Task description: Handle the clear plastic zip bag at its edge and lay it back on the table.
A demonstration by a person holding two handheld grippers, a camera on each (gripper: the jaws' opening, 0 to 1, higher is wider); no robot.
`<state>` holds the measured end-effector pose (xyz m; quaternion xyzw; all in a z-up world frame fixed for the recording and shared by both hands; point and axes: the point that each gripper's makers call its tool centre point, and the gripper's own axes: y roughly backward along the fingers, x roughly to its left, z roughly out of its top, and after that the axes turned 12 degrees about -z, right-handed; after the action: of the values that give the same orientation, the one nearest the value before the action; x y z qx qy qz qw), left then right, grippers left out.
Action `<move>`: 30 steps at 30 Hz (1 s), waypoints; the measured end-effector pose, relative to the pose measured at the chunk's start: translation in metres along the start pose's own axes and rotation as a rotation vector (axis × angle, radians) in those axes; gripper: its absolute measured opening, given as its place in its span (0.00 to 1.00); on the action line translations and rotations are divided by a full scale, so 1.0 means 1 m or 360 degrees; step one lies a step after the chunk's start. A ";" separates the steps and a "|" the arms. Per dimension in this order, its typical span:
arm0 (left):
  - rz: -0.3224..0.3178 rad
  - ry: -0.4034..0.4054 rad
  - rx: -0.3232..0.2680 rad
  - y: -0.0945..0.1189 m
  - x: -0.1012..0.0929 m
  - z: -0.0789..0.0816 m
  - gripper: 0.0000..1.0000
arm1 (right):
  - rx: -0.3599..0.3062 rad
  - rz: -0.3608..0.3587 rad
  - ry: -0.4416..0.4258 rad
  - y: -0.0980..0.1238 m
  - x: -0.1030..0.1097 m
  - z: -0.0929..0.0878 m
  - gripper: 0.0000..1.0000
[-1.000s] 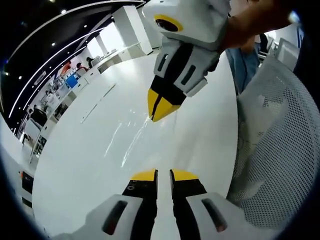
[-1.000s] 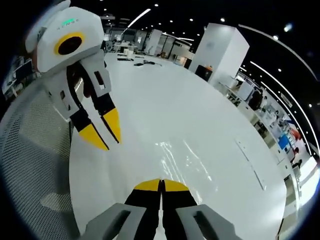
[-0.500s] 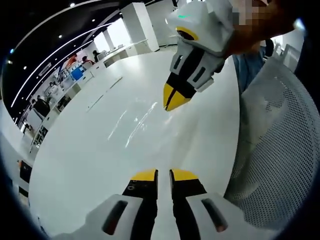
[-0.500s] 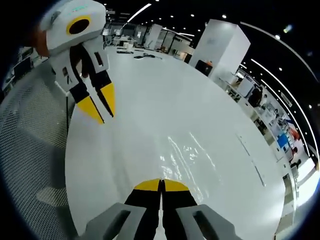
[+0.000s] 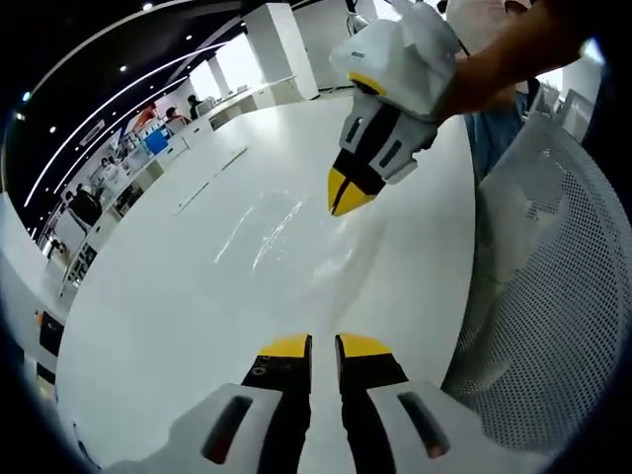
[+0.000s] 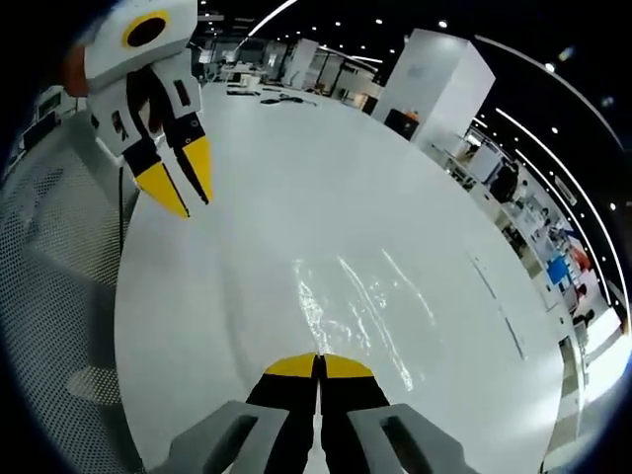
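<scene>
I see the clear zip bag (image 5: 296, 232) lying flat on the white bench (image 5: 178, 316), ahead of my left tongs (image 5: 323, 343) and just under my right tongs (image 5: 343, 202). The right tongs are pressed together with nothing between them; the left tongs stand slightly apart, empty. I judge the bag is laid back and only pulling away remains

Table (image 5: 178, 296): white, smooth, high gloss, mirrors ceiling lights. Zip bag (image 6: 360, 311): clear thin plastic, crinkled, shiny glare streaks. Chair (image 5: 553, 326): white mesh, perforated, matt. Left gripper (image 5: 323, 346) & right gripper (image 6: 319, 365): hard plastic, white shells semi-gloss, black jaws, yellow tips matt.
</scene>
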<state>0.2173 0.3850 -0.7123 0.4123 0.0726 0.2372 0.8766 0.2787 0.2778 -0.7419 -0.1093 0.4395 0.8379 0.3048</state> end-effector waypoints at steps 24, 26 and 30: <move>0.0005 0.0070 -0.0015 0.003 0.008 -0.007 0.04 | 0.0041 -0.0040 0.0041 -0.021 -0.027 -0.008 0.00; 0.0003 0.0071 -0.0014 0.004 0.006 -0.007 0.04 | 0.0048 -0.0040 0.0077 -0.022 -0.028 -0.010 0.00; -0.0006 0.0070 -0.0014 0.002 0.005 -0.008 0.04 | 0.0065 -0.0039 0.0102 -0.023 -0.030 -0.011 0.00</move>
<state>0.2184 0.3944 -0.7157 0.4031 0.0915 0.2448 0.8771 0.3158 0.2664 -0.7500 -0.1353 0.4645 0.8210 0.3031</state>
